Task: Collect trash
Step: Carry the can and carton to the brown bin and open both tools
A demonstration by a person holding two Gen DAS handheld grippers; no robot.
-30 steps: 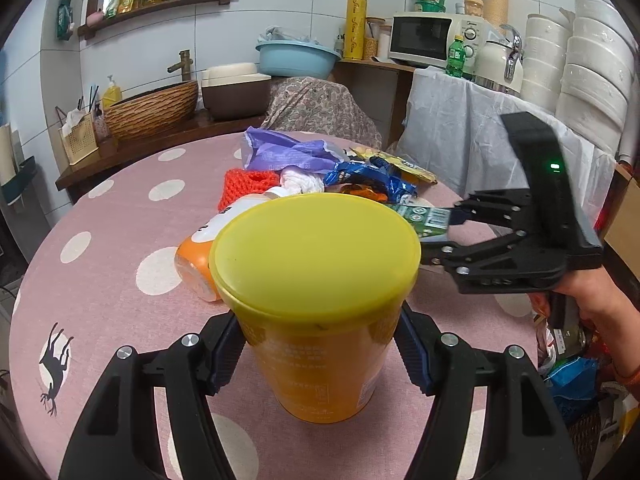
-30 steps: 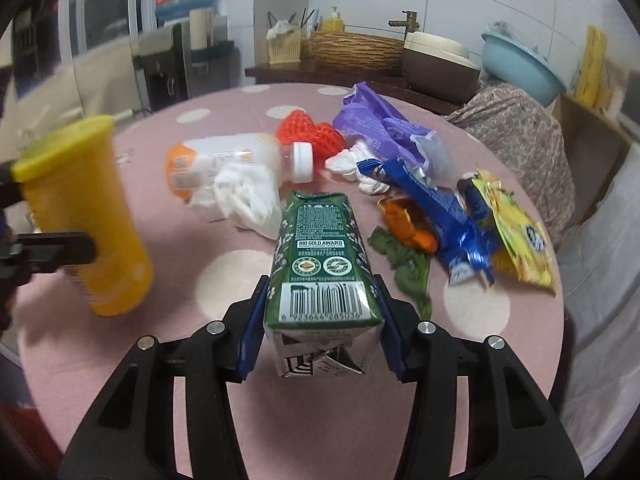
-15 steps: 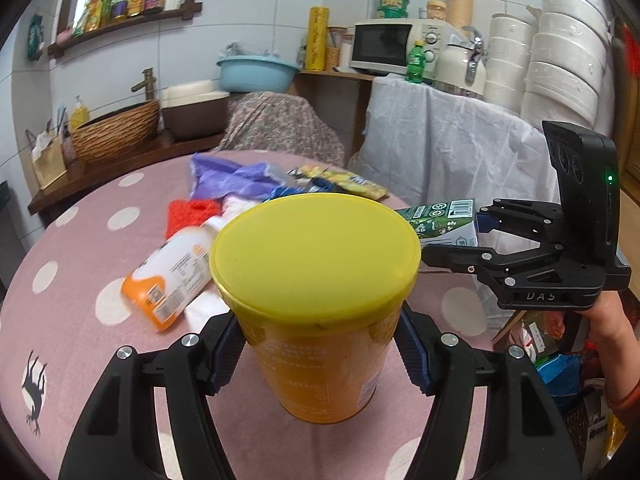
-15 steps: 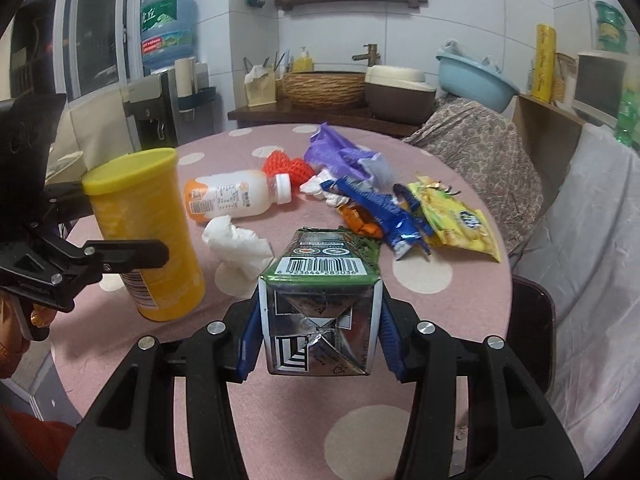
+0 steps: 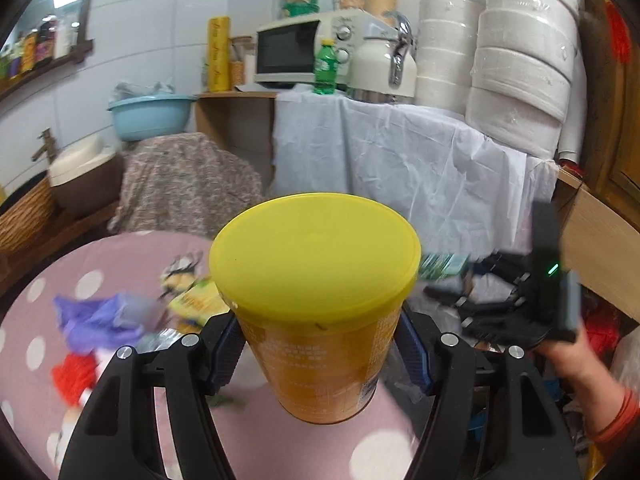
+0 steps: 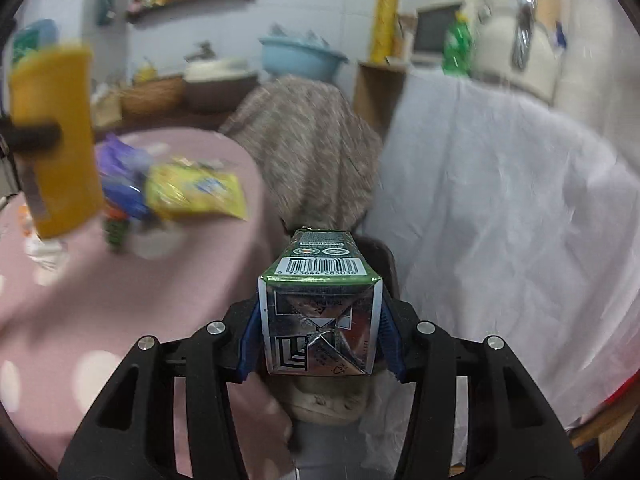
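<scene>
In the left wrist view, the left gripper is clamped on a yellow cup, its blue pads pressing both sides of the orange body below the wide yellow lid. The cup stands upright between the fingers and is lifted off the pink polka-dot table, which lies below and behind it. Left of the cup on the table lie a purple bag, a yellow snack wrapper and a red mesh piece, all blurred. To the right of the cup, past the table's edge, the right gripper is held level by a bare hand in an orange-red cuff; it points toward the cup with a green carton at its tips. Behind the cup hangs a white cloth with a microwave above it.

In the right wrist view, the right gripper is closed on the green carton, blue pads against its two side walls. The carton lies lengthwise along the fingers, its folded silver bottom facing the camera and barcode on top. It is off the pink table, beyond its right edge, in front of a patterned cloth-covered chair. Far left of the carton, the yellow cup hangs tilted above the table with a black finger of the left gripper across it. Between the cup and the carton the yellow snack wrapper rests on the table.
</scene>
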